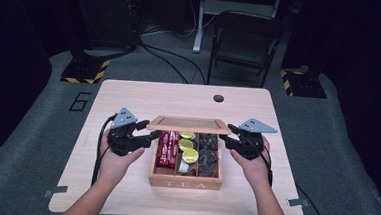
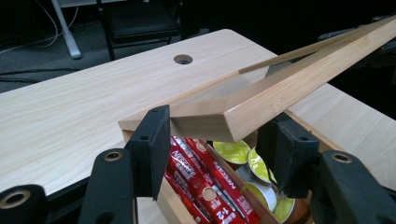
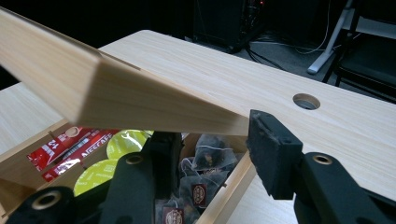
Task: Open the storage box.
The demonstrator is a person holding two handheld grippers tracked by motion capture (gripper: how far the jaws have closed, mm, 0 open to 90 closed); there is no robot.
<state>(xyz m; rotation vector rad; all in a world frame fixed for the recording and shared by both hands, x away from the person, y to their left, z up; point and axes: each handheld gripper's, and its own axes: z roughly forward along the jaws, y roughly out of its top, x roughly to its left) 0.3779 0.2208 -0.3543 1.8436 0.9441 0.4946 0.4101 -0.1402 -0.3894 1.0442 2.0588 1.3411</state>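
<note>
- The lid (image 1: 188, 124) of a wooden tea box (image 1: 185, 183) is raised and tilted, its front edge lifted above the open compartments; the box stands near the front middle of the table (image 1: 129, 96)
- The left gripper (image 1: 149, 135) is at the lid's left front corner; in the left gripper view the corner (image 2: 219, 122) sits between the two black jaws, the left pad against the wood, while the right pad's contact cannot be made out
- The right gripper (image 1: 229, 138) is at the lid's right front corner; in the right gripper view the lid (image 3: 121, 100) lies across the jaws, one jaw under it and the other just beside its edge, so a firm pinch cannot be told
- Inside the box: red stick packets (image 1: 168, 148) in the left compartment, green-topped capsules (image 1: 188, 148) in the middle, dark tea bags (image 1: 208, 156) on the right
- A hand holds each gripper, forearms coming in from the near edge
- A round hole (image 1: 218, 98) is in the table near its far edge, and a dark chair (image 1: 245, 40) stands beyond
</note>
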